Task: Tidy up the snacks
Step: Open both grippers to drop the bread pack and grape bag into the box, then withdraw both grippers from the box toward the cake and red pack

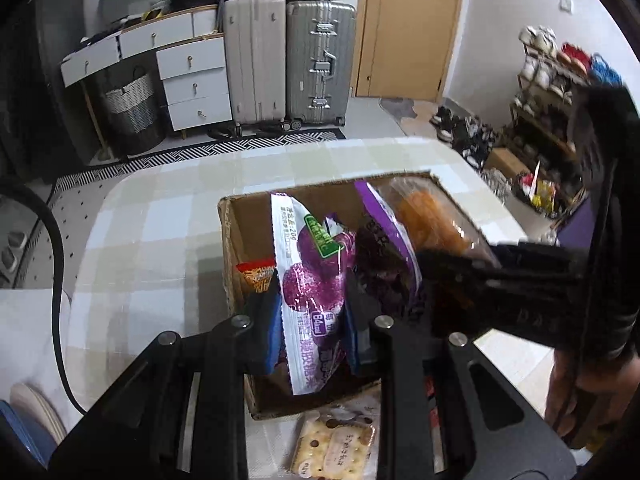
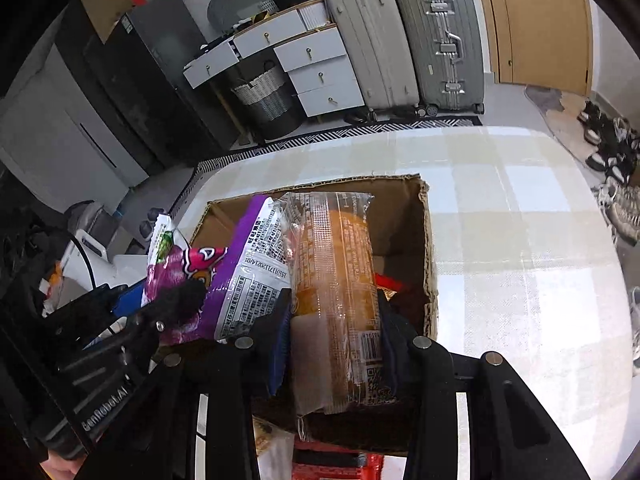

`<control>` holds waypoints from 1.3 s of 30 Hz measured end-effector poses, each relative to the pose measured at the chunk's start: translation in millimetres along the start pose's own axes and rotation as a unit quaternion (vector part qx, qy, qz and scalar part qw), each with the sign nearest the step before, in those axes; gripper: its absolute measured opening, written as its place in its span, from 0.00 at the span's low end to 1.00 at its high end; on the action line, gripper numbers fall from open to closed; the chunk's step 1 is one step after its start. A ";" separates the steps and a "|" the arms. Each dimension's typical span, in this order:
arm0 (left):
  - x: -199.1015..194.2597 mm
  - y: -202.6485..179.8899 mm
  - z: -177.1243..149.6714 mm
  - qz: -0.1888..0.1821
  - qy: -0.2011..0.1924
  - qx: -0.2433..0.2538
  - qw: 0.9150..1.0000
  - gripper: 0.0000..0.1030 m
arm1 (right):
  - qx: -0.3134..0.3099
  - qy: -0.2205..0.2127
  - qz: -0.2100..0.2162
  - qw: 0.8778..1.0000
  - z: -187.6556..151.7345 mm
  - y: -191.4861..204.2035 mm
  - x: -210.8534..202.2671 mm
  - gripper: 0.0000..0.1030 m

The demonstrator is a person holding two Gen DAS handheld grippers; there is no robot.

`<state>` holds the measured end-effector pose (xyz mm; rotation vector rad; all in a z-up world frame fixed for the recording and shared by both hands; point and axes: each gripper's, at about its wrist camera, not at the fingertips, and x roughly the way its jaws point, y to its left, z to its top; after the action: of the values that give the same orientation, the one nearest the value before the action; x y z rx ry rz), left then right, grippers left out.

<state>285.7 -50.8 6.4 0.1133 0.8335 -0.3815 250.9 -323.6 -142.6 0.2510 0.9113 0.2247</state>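
An open cardboard box (image 1: 236, 216) stands on the checked tablecloth. My left gripper (image 1: 310, 300) is shut on a purple-and-white snack packet (image 1: 312, 264), which hangs over the box's near left part. My right gripper (image 2: 332, 312) is shut on a clear-wrapped orange cake packet (image 2: 340, 256), held lengthwise above the box (image 2: 428, 240). In the left wrist view the right gripper (image 1: 436, 264) comes in from the right with the orange packet (image 1: 428, 220). The right wrist view shows the left gripper (image 2: 176, 304) and its purple packet (image 2: 240, 264) close on the left.
A red-orange packet (image 1: 258, 276) lies inside the box at its left wall. A cracker packet (image 1: 334, 448) lies on the table (image 1: 160, 220) before the box, and a red packet (image 2: 332, 466) beside it. Suitcases (image 1: 288, 60) and drawers stand beyond the table.
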 end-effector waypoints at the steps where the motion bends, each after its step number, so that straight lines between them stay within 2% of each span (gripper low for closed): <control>1: 2.2 -0.8 -0.3 -0.001 0.006 0.003 1.000 0.21 | -0.007 0.000 -0.007 1.000 0.3 2.3 -0.3 0.37; 3: 10.5 0.9 -0.2 -0.015 0.038 0.000 0.999 0.21 | -0.017 0.005 -0.013 1.000 -0.3 4.9 0.1 0.37; 8: 19.2 12.9 -4.9 -0.033 0.053 -0.014 0.998 0.21 | -0.050 -0.001 -0.037 0.998 -0.8 14.7 -1.7 0.37; 12: 17.2 13.7 -5.3 -0.034 0.047 -0.008 0.998 0.24 | -0.068 -0.007 -0.045 0.997 -2.4 22.4 -4.2 0.37; 13: 15.2 12.9 -3.6 -0.035 0.042 -0.006 0.998 0.26 | -0.073 -0.009 -0.046 0.996 -1.9 23.5 -4.6 0.37; 15: 8.7 11.3 -1.3 -0.026 0.033 -0.007 0.999 0.43 | -0.085 -0.019 -0.049 0.995 0.2 26.6 -6.9 0.37; 16: 4.1 10.8 0.1 -0.024 0.027 -0.008 0.999 0.47 | -0.088 -0.024 -0.046 0.995 0.5 27.9 -8.0 0.37; 19: -9.5 7.9 4.0 -0.029 0.014 -0.005 0.999 0.52 | -0.093 -0.030 -0.050 0.994 2.5 29.2 -6.0 0.37; 21: -16.6 5.2 7.1 -0.025 0.011 0.000 1.000 0.58 | -0.087 -0.017 -0.042 0.995 4.0 27.6 -0.4 0.37; 25: -28.1 5.6 12.9 -0.018 -0.001 0.003 1.000 0.58 | -0.077 -0.006 -0.039 0.996 6.1 22.9 3.3 0.37; 29: -39.2 11.6 16.6 -0.019 -0.009 -0.014 1.000 0.59 | -0.090 -0.003 -0.066 0.994 3.5 23.0 2.3 0.48; 39: -61.9 31.7 9.6 -0.030 -0.018 -0.051 0.998 0.61 | -0.105 -0.048 -0.068 0.991 3.3 24.6 -28.0 0.48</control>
<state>266.6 -6.2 57.2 -0.0138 0.8208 -0.3960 234.8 -308.9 -112.2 0.0047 0.7995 0.1787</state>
